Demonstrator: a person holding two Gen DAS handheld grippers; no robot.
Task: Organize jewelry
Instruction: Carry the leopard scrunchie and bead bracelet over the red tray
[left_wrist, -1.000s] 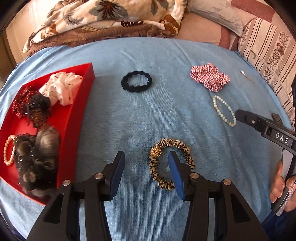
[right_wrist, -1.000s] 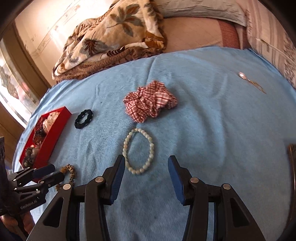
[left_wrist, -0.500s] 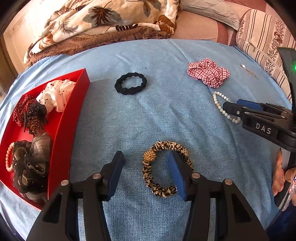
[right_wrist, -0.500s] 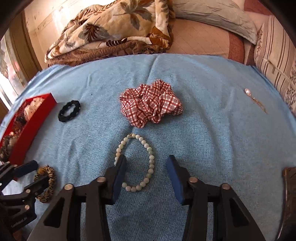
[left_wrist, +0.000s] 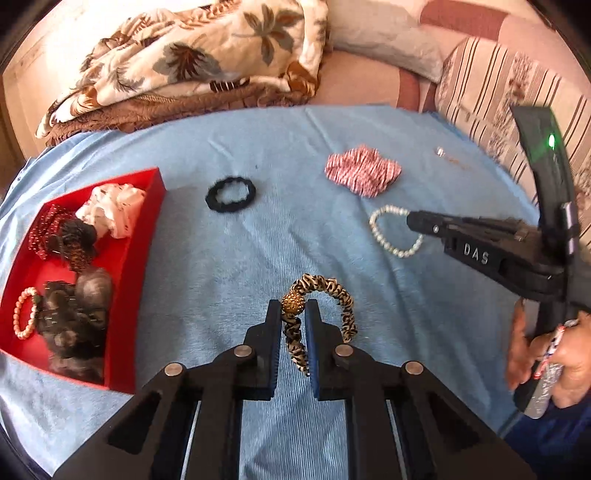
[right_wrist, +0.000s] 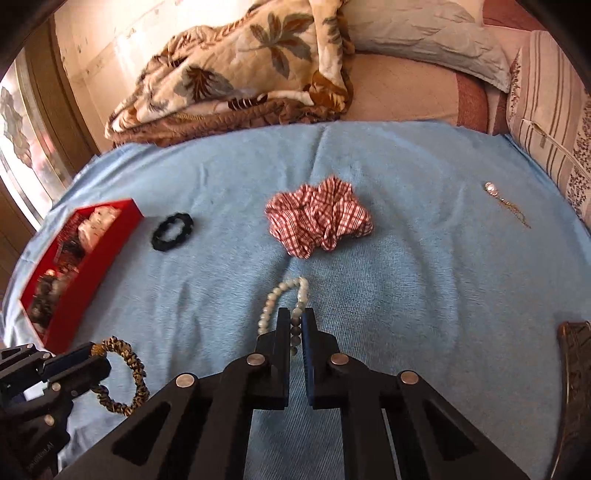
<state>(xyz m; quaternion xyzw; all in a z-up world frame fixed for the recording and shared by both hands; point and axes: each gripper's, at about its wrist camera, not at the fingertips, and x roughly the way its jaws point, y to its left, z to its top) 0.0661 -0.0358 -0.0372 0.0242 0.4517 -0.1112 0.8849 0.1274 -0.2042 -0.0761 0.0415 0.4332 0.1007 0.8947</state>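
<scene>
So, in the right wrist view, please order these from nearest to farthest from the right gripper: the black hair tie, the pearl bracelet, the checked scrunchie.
1. Pearl bracelet: the right gripper is shut on one side of the loop.
2. Checked scrunchie: straight ahead, just beyond the bracelet.
3. Black hair tie: far ahead to the left, beside the red tray.
</scene>
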